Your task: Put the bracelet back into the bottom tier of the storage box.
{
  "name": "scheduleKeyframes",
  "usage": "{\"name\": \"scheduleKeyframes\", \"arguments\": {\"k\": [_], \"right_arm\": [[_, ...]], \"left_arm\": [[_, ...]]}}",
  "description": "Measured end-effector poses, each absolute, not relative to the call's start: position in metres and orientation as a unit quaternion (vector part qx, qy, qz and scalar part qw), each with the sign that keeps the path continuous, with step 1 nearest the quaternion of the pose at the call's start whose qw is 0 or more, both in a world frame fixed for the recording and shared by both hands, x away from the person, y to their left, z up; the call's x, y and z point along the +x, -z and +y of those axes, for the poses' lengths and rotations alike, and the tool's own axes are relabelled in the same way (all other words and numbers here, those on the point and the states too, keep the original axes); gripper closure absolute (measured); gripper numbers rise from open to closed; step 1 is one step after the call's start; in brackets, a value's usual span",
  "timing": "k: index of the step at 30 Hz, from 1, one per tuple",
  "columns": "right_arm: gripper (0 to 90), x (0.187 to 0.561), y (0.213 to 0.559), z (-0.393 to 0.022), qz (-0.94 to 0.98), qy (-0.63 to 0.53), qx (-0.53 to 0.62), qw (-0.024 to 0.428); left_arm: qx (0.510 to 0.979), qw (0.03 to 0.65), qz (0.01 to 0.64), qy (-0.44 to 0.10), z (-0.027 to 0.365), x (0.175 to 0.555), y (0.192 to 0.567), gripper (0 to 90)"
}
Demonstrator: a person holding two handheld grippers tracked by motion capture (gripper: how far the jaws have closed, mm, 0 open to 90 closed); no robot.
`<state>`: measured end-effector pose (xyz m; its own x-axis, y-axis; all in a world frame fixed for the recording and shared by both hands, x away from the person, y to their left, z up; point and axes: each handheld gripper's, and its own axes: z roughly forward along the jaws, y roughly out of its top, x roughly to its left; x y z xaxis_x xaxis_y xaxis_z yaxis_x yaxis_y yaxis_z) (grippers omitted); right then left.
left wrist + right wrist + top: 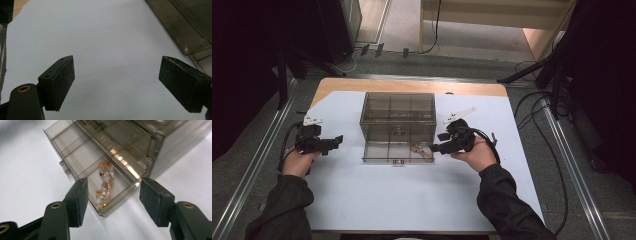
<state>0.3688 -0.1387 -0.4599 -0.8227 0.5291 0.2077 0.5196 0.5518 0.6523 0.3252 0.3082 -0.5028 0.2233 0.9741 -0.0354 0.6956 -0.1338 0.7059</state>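
Both tools gaped wide and empty as the right tool (pixel 113 202) hovered over a light, limp, snag-prone beaded bracelet (pixel 104 186), best pinched mid-strand, in the open drawer (pixel 75 147).

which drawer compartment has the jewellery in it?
The rightmost compartment of the pulled-out bottom drawer, nearest the right gripper: a gold, beaded bracelet lies in it. The drawer's other two compartments look empty.

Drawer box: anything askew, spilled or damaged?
Nothing stands out. The smoked clear drawer box sits square on the white sheet; its bottom drawer is pulled out, with a beaded bracelet inside its right compartment. Both tools, left and right, are open and empty.
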Motion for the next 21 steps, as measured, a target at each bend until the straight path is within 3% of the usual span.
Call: {"name": "scheduleKeyframes", "arguments": {"k": [9,21], "right_arm": [[32.1,0.373,0.462,-0.151,0.866,-0.381,0.324,0.021],[29.4,0.38,0.462,-0.178,0.848,-0.39,0.356,0.045]], "left_arm": [[0.719,0.309,0.58,-0.225,0.307,0.327,0.503,14.5],[0.721,0.308,0.579,-0.224,0.307,0.329,0.504,14.5]]}}
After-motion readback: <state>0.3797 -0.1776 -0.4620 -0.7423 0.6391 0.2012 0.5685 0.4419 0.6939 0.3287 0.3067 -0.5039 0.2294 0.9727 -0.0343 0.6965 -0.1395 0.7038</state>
